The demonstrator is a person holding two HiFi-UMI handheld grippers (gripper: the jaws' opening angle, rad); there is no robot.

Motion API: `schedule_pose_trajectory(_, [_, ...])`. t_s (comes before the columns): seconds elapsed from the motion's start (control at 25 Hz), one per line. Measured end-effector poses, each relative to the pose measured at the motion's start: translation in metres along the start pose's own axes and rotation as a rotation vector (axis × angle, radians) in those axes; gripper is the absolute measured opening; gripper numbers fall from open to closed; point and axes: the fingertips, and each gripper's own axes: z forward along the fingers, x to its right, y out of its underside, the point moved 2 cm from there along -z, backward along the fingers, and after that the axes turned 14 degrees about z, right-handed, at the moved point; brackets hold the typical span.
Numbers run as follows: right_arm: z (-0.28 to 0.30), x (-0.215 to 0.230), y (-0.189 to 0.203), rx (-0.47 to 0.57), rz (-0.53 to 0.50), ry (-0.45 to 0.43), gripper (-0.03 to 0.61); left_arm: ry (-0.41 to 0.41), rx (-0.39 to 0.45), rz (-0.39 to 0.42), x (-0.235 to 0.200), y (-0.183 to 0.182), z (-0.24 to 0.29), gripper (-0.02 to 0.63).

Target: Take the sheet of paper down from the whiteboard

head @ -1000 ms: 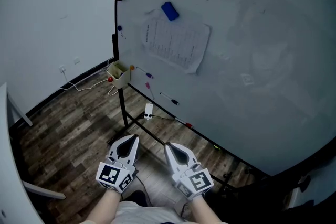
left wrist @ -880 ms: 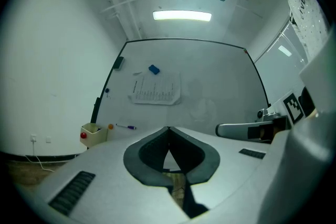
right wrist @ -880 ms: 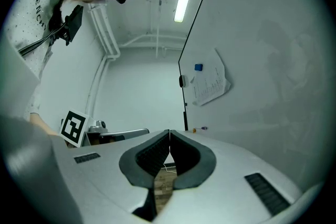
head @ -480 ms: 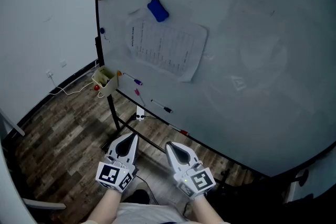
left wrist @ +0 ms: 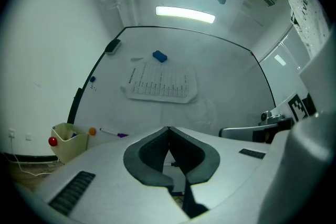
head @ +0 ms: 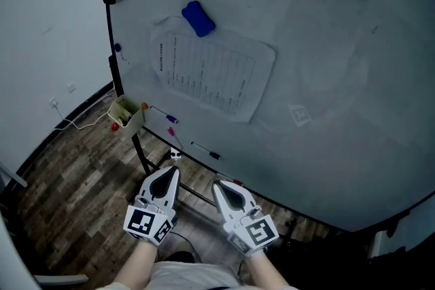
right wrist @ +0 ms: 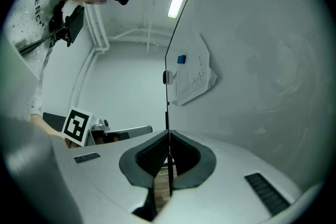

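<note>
Whiteboard point(head: 326, 44) with printed sheet of paper point(head: 211, 75) under blue magnet point(head: 198, 18)

- Shirt point(right wrist: 38, 0): capital letters "GIVENC" run down its white cloth.
- Sheet of paper point(head: 207, 71), near the upper left corner of the whiteboard point(head: 326, 24): rows of print, too small to read.
- Square markers point(head: 144, 225) on the hand-held cubes: black-and-white patterns, no letters.
</note>
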Motion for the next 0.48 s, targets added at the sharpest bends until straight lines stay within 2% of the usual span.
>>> schedule_pose_trajectory(0.48, [0.026,0.027,-0.011,0.024,-0.013,0.036,0.018,0.074,0.029,-0.016,-0.01,0.002,0.047,0.014])
